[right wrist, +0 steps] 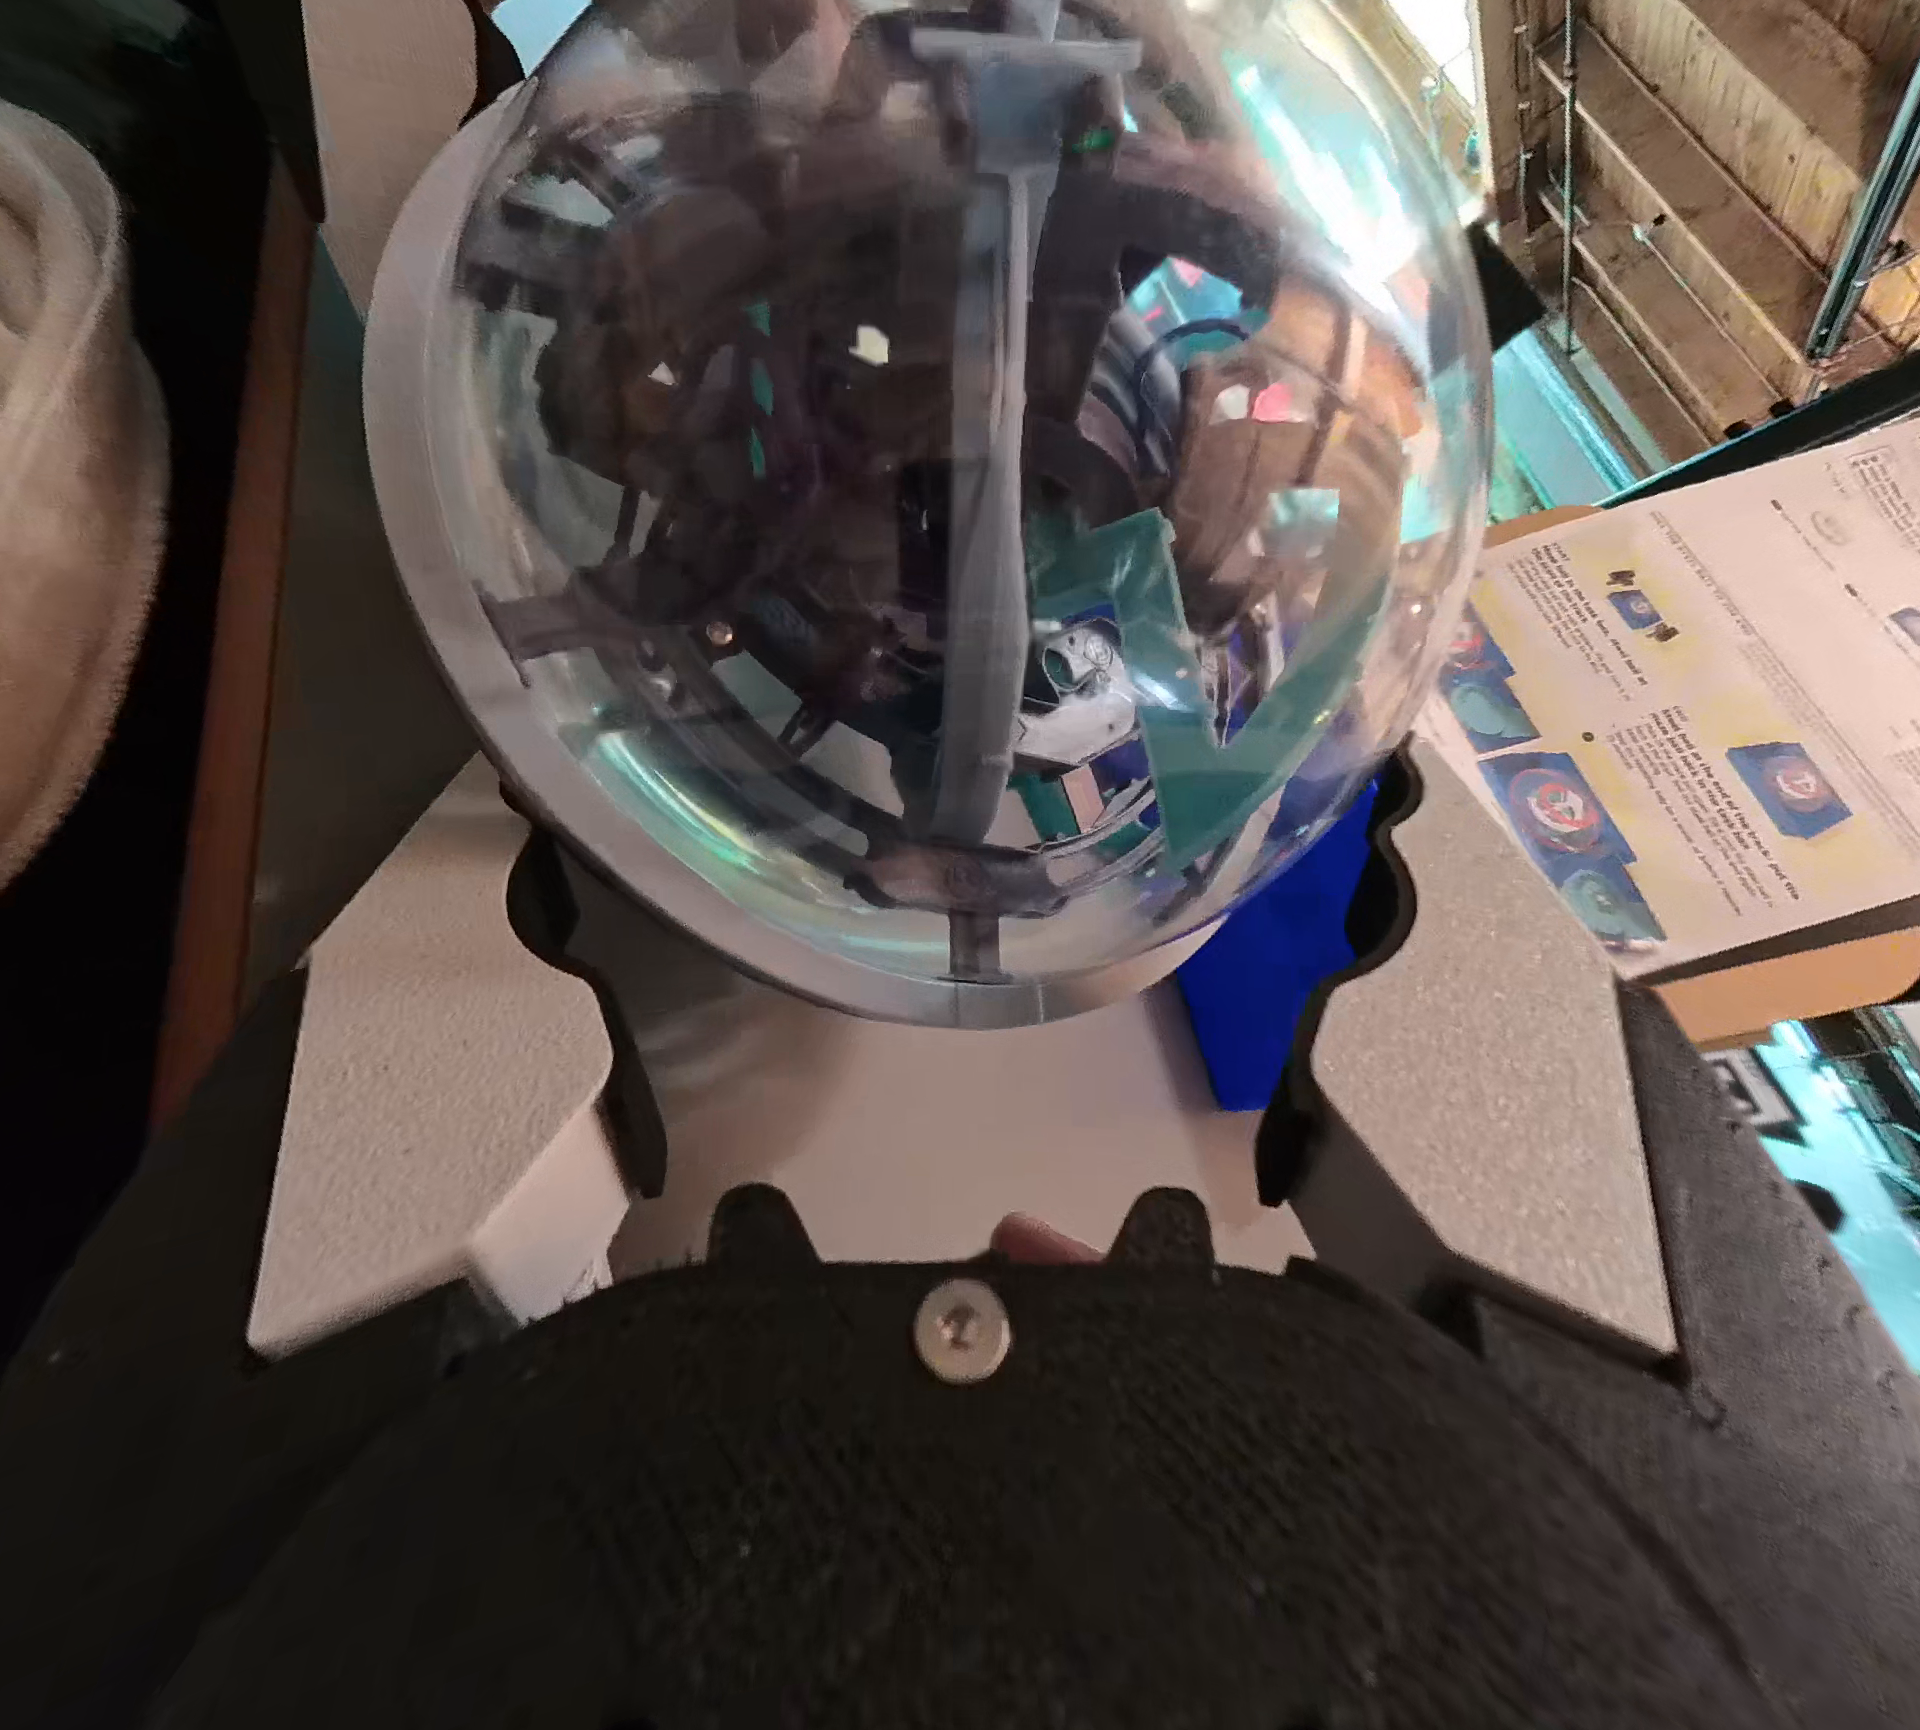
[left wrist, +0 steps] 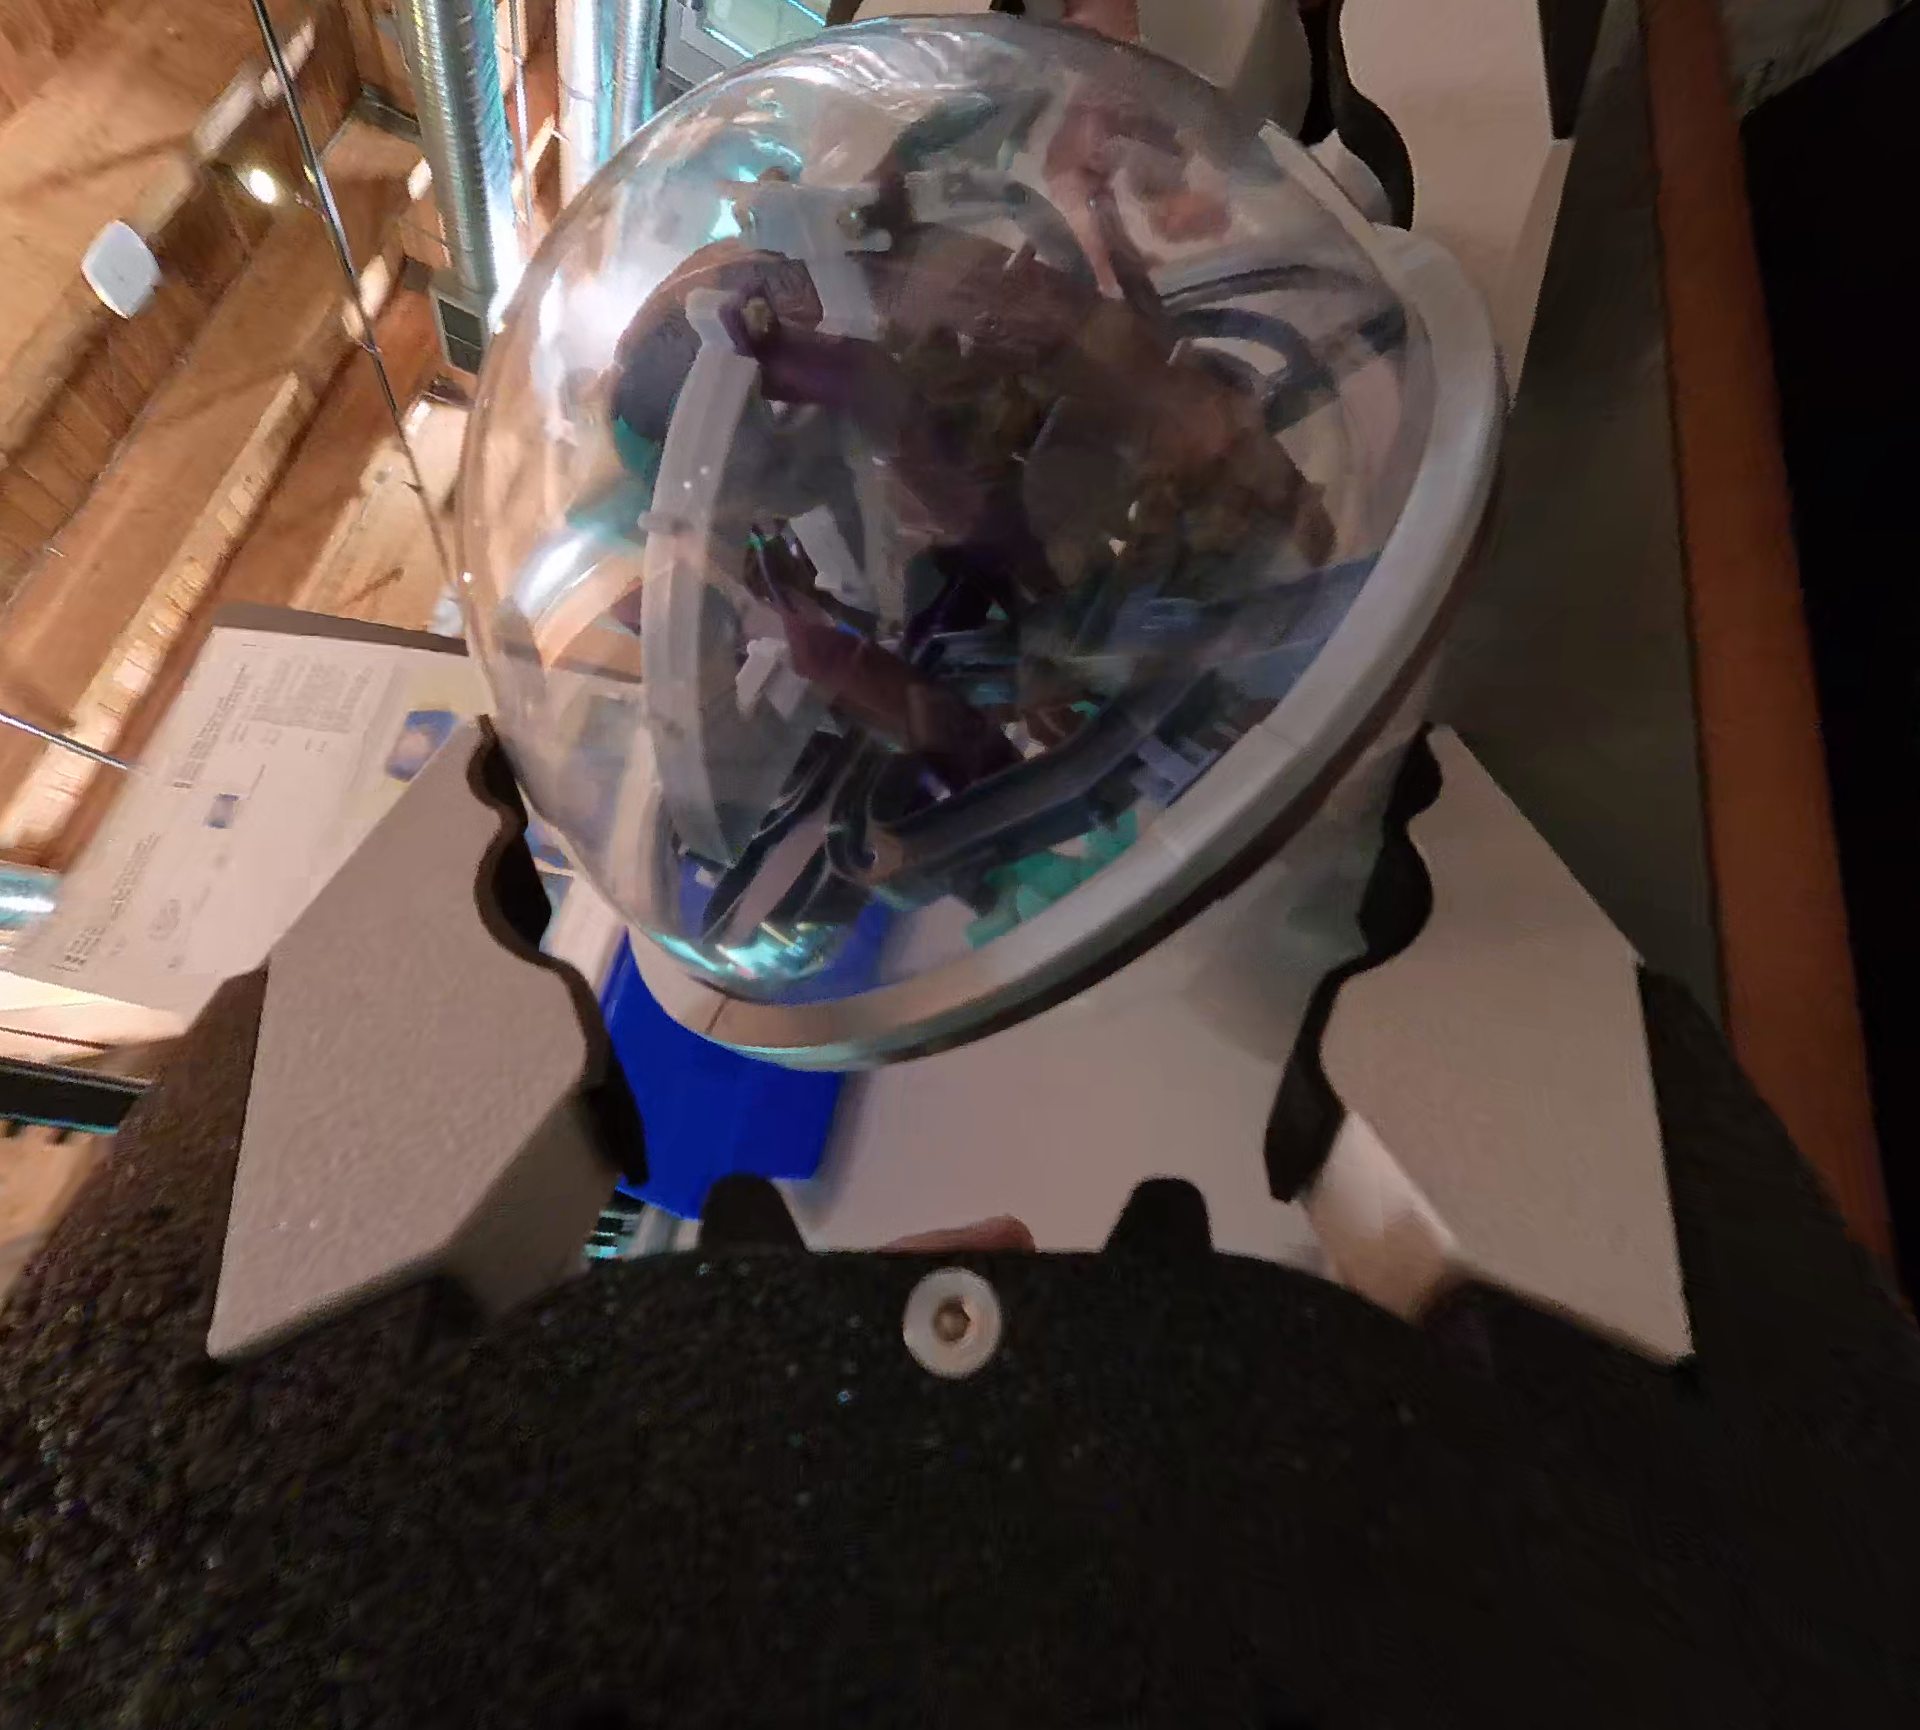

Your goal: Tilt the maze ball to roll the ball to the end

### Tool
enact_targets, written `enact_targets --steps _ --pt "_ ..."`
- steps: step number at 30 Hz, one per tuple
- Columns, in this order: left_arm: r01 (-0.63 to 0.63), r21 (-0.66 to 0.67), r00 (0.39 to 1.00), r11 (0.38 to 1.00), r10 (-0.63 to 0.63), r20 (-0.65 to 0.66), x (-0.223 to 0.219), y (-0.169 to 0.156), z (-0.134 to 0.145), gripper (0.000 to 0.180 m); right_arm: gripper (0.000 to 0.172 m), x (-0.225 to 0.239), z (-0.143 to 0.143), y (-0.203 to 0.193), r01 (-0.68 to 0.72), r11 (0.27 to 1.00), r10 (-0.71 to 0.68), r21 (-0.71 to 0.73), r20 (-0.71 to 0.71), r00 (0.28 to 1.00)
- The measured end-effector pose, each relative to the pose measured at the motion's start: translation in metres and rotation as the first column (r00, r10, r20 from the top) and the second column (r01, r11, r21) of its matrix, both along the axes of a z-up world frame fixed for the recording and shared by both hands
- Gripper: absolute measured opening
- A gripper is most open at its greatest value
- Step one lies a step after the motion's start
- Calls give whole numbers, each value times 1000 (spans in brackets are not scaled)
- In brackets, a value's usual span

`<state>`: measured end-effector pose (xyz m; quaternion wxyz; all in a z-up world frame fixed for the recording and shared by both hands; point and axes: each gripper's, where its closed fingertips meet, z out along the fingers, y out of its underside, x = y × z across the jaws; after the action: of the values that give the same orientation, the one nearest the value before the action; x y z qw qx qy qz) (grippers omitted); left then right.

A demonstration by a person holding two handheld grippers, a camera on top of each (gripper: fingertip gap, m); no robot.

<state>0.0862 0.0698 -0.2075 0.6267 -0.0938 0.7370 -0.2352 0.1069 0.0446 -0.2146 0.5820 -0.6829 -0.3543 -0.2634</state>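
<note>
The maze ball (left wrist: 966,517) is a clear sphere with a grey rim, filled with dark purple, grey and teal tracks. It is lifted and tilted between both grippers. My left gripper (left wrist: 951,807) stands wide, and its black pads (left wrist: 504,807) press on the sphere's sides. My right gripper (right wrist: 966,839) grips the same ball (right wrist: 925,433) from the opposite side, with its pads (right wrist: 1387,828) against the shell. Each gripper's grey fingers also show behind the ball in the other view: the right gripper's (left wrist: 1351,70) and the left gripper's (right wrist: 343,49). I cannot pick out the small rolling ball among the tracks.
A blue stand (left wrist: 727,1109) sits on the white surface below the ball; it also shows in the right wrist view (right wrist: 1278,984). A printed instruction sheet on cardboard (right wrist: 1704,693) lies beside it. A brown wooden edge (left wrist: 1745,537) runs along one side. A wooden ceiling and metal ducts (left wrist: 457,70) fill the background.
</note>
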Motion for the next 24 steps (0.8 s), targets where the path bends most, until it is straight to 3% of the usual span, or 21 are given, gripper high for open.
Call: enact_targets --steps 6,11,15,24 --pt "39 -347 986 937 -93 -140 3 -1 -2 158 157 -1 0 10 -27 999 26 -18 -63 998" --pt "26 -566 934 824 -222 -280 2 2 -3 157 157 -12 5 16 -112 993 98 -29 -298 949" --pt "-36 -649 875 760 -290 -388 2 8 -9 158 158 -17 12 22 -140 990 121 -21 -386 915" --pt "-120 -770 762 627 -439 -477 7 16 -13 158 157 -14 20 34 -133 990 89 -39 -561 823"
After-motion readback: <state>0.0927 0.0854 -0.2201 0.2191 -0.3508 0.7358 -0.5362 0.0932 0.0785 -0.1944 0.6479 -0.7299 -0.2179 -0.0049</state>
